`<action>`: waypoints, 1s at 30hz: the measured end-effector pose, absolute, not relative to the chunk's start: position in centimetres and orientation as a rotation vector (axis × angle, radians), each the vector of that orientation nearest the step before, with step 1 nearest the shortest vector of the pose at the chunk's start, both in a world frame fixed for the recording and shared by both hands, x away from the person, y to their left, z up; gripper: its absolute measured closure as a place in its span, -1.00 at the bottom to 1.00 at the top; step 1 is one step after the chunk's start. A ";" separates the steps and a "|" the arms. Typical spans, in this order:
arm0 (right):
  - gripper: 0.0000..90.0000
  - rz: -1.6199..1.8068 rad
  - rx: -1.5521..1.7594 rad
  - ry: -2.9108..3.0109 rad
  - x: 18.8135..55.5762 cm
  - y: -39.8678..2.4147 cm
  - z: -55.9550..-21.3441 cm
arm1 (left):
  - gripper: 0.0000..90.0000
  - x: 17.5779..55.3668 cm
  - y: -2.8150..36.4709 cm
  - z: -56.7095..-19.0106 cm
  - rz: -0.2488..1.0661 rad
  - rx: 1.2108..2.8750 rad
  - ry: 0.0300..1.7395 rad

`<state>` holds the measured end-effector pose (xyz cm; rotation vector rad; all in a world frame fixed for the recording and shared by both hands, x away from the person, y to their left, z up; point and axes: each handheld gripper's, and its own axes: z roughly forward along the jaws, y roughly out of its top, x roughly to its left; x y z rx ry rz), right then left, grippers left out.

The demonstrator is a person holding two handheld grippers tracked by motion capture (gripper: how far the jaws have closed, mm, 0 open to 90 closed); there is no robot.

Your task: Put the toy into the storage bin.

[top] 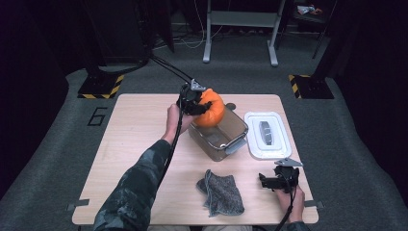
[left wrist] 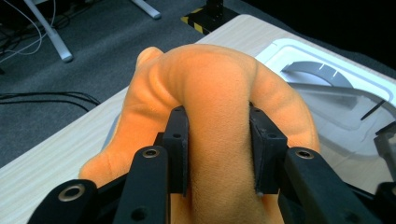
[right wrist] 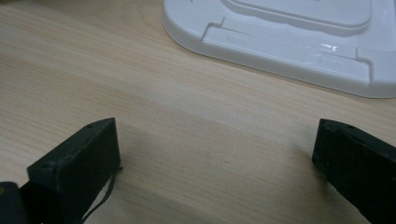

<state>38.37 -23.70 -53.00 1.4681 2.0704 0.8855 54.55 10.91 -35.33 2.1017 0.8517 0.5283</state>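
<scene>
Black right gripper (top: pixel 279 182) rests at five o'clock, jaws wide apart, empty. Farther, at twelve, the left gripper (top: pixel 196 102) clamps an orange plush toy (top: pixel 211 107) over the clear container (top: pixel 226 139); likely next: lower, release.

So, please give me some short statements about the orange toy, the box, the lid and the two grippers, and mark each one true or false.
1. The left gripper is shut on the orange soft toy. True.
2. The toy lies flat on the table. False: it is held above the far end of the clear box.
3. The right gripper holds the grey cloth. False: its jaws stand wide open over bare wood, and the cloth lies apart on the table.
4. The white lid lies on the table beside the box. True.
5. The lid closes the box. False: the box is open.
</scene>
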 end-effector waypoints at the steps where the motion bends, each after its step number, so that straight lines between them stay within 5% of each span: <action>1: -1.00 0.885 1.469 2.070 38.4 -23.7 -53.0 | 0.44 54.6 10.9 -35.6 0.527 2.099 0.857; 30: -1.00 0.883 1.464 2.076 38.4 -23.7 -53.0 | 0.37 55.9 10.0 -38.6 0.514 2.180 0.895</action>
